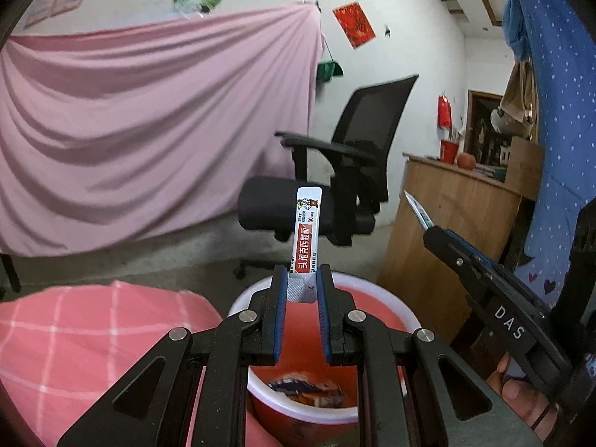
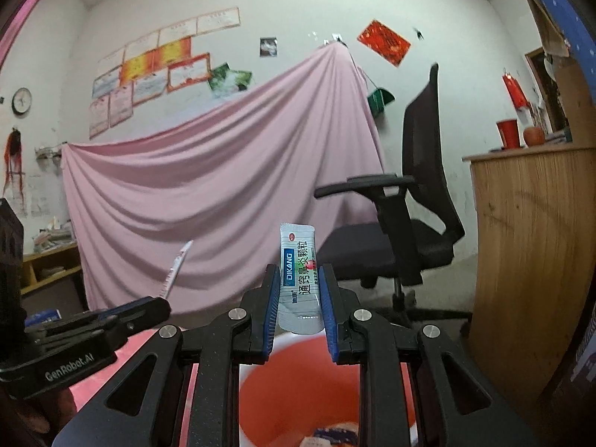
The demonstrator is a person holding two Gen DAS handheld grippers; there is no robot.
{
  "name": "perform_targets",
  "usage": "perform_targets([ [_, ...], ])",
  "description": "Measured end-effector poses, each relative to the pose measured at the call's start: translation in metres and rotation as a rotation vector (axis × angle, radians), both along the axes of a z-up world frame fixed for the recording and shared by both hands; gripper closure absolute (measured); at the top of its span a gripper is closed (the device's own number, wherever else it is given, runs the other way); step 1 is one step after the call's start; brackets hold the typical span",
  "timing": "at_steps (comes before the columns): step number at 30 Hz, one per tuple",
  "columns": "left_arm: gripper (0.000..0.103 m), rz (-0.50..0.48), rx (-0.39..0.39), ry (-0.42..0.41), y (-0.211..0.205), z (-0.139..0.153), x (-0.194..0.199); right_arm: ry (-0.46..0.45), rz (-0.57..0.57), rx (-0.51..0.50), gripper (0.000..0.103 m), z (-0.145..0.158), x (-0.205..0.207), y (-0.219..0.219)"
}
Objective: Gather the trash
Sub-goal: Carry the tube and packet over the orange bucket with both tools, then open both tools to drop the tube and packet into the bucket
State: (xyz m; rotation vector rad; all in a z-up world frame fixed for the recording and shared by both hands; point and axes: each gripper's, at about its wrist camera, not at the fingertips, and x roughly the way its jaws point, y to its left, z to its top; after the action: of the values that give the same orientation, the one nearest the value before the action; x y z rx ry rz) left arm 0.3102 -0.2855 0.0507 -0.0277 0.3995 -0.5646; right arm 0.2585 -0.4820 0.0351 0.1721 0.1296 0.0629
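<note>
Both grippers held sachets above a red bin.

The left gripper [image 1: 301, 298] had its jaws nearly shut on a white and red sachet [image 1: 306, 236] standing upright; the right gripper [image 2: 301, 305] had its jaws nearly shut on a pale blue sachet [image 2: 300, 272], also upright. Just below both sat the red bin [image 1: 376, 298] with wrappers [image 1: 309, 393] at its bottom, beside a pink checked cloth [image 1: 93, 335]. An office chair [image 1: 335, 186] stood beyond.

A: Where does the bucket [image 1: 376, 298] sit?
B: Under both tongs; wrappers [image 1: 309, 395] lie in it. The left tongs [image 1: 302, 290] pinch one sachet [image 1: 307, 238] upright, the right tongs [image 2: 300, 309] another sachet [image 2: 300, 272].
A: Behind?
B: A chair [image 1: 357, 156], with the bench [image 1: 458, 216] to its right.
</note>
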Motion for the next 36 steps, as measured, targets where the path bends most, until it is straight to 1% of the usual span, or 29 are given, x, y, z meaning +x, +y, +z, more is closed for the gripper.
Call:
perform_targets([
  [4, 0.090, -0.011, 0.017, 0.060, -0.013, -0.009, 0.011, 0.045, -0.013, 0.004, 0.083, -0.006, 0.004, -0.005],
  [9, 0.090, -0.016, 0.021, 0.106, -0.015, -0.013, 0.017, 0.092, -0.021, 0.009, 0.083, -0.012, 0.009, -0.009],
  [14, 0.090, -0.018, 0.005, 0.156, -0.014, -0.015, 0.026, 0.150, -0.018, 0.013, 0.083, -0.018, 0.018, -0.008],
  [17, 0.089, -0.010, 0.032, 0.190, -0.018, -0.015, 0.033, 0.172, -0.020, 0.008, 0.082, -0.020, 0.021, -0.007],
  [19, 0.084, 0.001, 0.036, 0.203, -0.017, -0.017, 0.036, 0.187, -0.019, 0.007, 0.075, -0.022, 0.022, -0.006],
  [21, 0.081, 0.008, 0.026, 0.212, -0.013, -0.020, 0.036, 0.194, -0.014, 0.010, 0.075, -0.023, 0.024, -0.006],
  [29, 0.080, 0.047, 0.015, 0.215, 0.003, -0.021, 0.035, 0.197, -0.012, 0.002, 0.074, -0.020, 0.024, -0.004],
  [31, 0.074, 0.058, 0.014, 0.209, 0.009, -0.019, 0.034, 0.196, -0.008, -0.001, 0.073, -0.019, 0.023, -0.003],
  [32, 0.073, 0.064, 0.011, 0.206, 0.012, -0.018, 0.033, 0.192, -0.008, -0.003, 0.073, -0.018, 0.023, -0.002],
  [36, 0.072, 0.084, 0.006, 0.196, 0.026, -0.015, 0.028, 0.183, -0.005, -0.013, 0.069, -0.015, 0.020, 0.003],
])
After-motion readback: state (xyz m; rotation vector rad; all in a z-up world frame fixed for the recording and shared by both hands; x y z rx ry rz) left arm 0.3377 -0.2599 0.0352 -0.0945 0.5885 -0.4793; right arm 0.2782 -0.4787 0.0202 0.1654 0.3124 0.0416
